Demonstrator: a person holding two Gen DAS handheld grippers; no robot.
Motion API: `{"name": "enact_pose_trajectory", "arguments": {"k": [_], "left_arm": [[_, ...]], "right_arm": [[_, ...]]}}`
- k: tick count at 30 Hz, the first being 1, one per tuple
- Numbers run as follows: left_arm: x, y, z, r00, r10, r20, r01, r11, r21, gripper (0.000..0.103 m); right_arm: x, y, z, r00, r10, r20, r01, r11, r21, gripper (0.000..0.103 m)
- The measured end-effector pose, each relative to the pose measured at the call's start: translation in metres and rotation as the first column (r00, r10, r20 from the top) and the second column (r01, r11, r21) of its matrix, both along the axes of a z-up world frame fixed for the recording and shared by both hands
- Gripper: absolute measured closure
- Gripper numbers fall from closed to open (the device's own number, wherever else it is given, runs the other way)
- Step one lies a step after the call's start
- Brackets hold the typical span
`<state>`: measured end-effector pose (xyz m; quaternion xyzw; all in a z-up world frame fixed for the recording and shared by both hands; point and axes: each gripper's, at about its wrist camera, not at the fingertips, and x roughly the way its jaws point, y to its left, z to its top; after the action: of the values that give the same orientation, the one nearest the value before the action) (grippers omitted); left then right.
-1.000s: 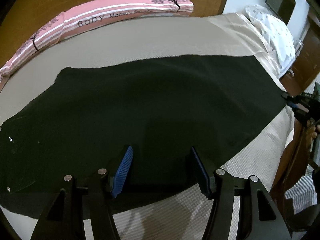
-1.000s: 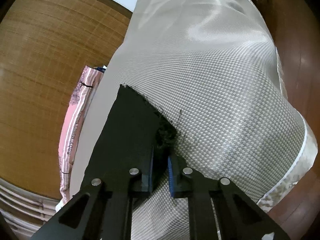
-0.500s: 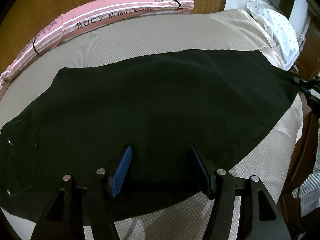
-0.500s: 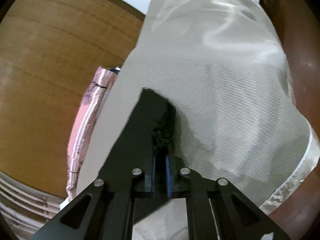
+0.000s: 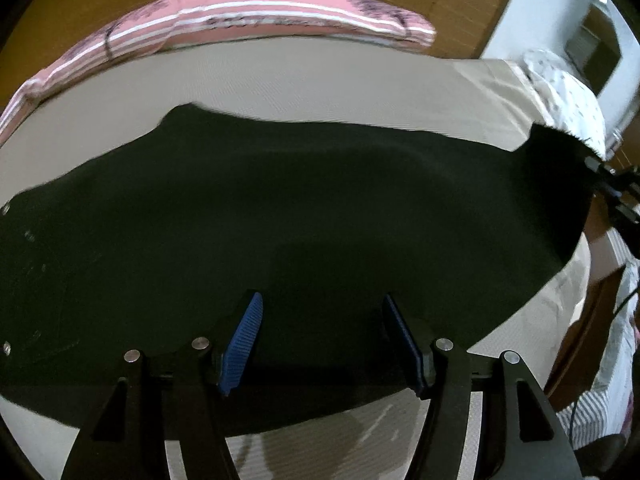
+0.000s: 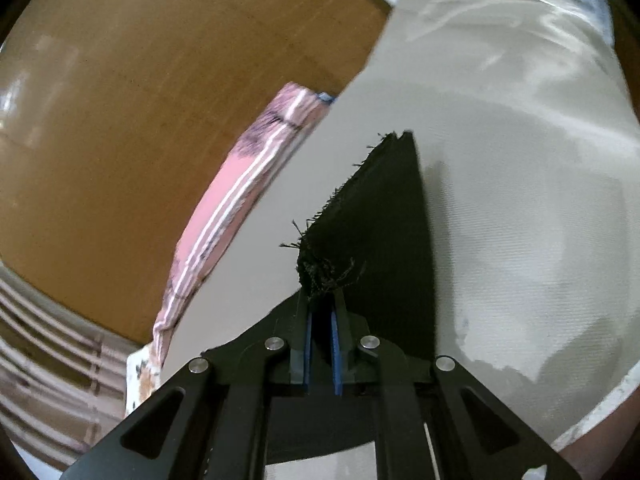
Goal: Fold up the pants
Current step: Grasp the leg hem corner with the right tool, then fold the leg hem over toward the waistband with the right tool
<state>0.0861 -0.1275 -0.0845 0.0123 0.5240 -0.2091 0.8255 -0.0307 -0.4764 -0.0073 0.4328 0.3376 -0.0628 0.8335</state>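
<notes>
Black pants (image 5: pixel 280 220) lie spread on the bed (image 5: pixel 320 80), on the near side of the pink striped pillow (image 5: pixel 248 12). Left claw (image 5: pixel 320 336): jaws apart, over the pants' near edge, pads not pressing cloth. Right claw (image 6: pixel 321 320): clamped on the frayed hem (image 6: pixel 324 272), that end lifted off the bed.

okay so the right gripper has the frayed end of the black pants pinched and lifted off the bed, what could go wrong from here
1. The right gripper pinches only the frayed hem tip of the black pants; that small bite could slip out as the leg is carried over.
2. The left gripper is open above the cloth, pinning nothing, so the whole garment may drag across the bed sheet instead of folding.
</notes>
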Motion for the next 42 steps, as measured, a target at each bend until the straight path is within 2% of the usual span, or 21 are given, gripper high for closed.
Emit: {"name": "enact_pose_trajectory", "arguments": {"k": [7,16,23,28,35,42], "left_arm": [[0.0,0.038,-0.001,0.998,0.07,-0.008,-0.07,0.998,0.006,0.04],[-0.001,0.069,-0.003,0.991,0.136,-0.017,-0.136,0.991,-0.019,0.04],[-0.002,0.093,-0.005,0.985,0.17,-0.021,-0.171,0.984,-0.052,0.04],[-0.004,0.107,-0.003,0.982,0.186,-0.021,-0.187,0.979,-0.079,0.04],[-0.003,0.114,0.001,0.982,0.187,-0.016,-0.188,0.977,-0.1,0.04],[0.002,0.113,0.001,0.983,0.184,-0.02,-0.185,0.977,-0.11,0.04]], "right_arm": [[0.04,0.056,0.011,0.989,0.15,0.01,-0.15,0.989,-0.007,0.094],[0.086,0.135,0.004,0.945,0.328,-0.003,-0.327,0.945,0.028,0.094],[0.109,0.205,-0.012,0.877,0.48,-0.028,-0.478,0.876,0.056,0.094],[0.108,0.24,-0.039,0.82,0.559,-0.124,-0.557,0.829,0.051,0.094],[0.094,0.259,-0.065,0.745,0.622,-0.241,-0.636,0.771,0.023,0.094],[0.084,0.266,-0.073,0.706,0.651,-0.278,-0.679,0.734,-0.003,0.093]]}}
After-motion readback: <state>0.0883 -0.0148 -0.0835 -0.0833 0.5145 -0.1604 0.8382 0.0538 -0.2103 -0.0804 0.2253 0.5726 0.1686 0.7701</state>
